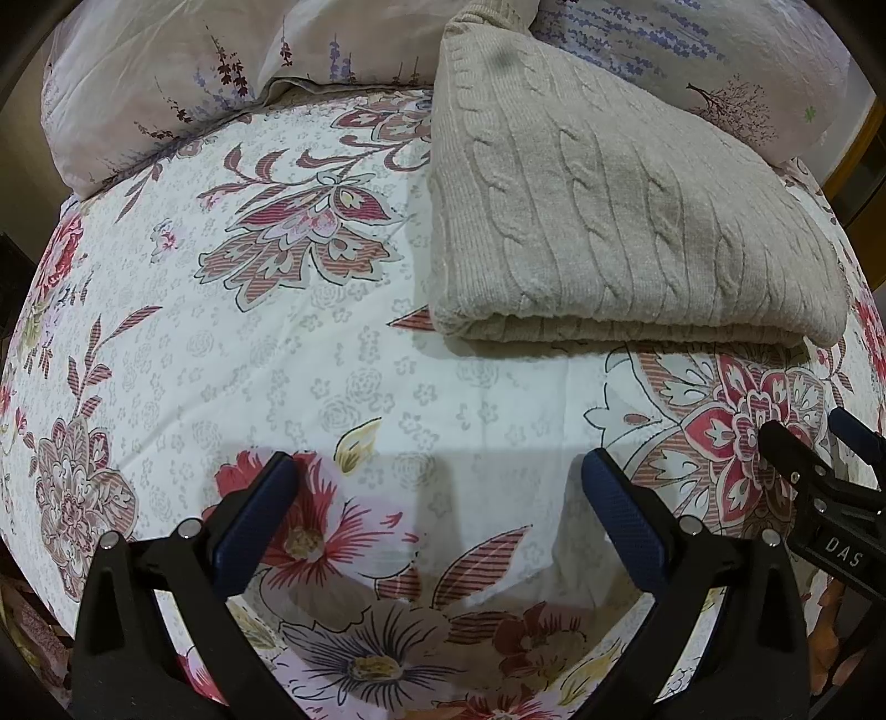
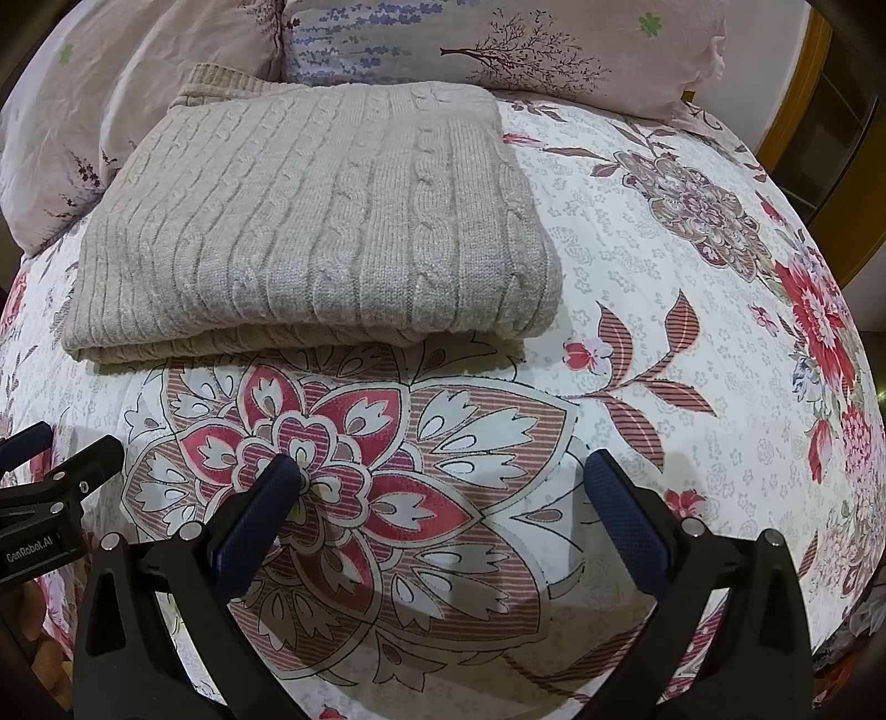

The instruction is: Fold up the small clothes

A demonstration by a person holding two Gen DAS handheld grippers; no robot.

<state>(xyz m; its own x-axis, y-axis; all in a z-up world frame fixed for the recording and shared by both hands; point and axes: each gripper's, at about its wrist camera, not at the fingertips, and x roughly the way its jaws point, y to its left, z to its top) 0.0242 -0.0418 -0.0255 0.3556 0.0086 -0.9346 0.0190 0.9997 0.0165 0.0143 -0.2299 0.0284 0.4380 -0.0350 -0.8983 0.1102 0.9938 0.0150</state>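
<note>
Floral-sheeted bed (image 1: 343, 354), pillows (image 2: 498, 50) behind.

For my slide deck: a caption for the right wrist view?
Open right tool above floral bedsheet, facing a folded beige cable-knit sweater.

Folded beige cable-knit sweater (image 2: 315, 232) lying flat on white bedsheet with red and pink floral print (image 2: 637, 310), layered folded edge nearest the camera. Two pale pink pillows with purple sprig and tree prints (image 2: 498, 50) just behind, touching the sweater's far edge. Right gripper (image 2: 443, 471) low over the sheet, blue-padded fingers (image 2: 620, 509) spread wide, nothing between them. Left gripper (image 2: 39, 448) at far left edge, black with blue tips.
</note>
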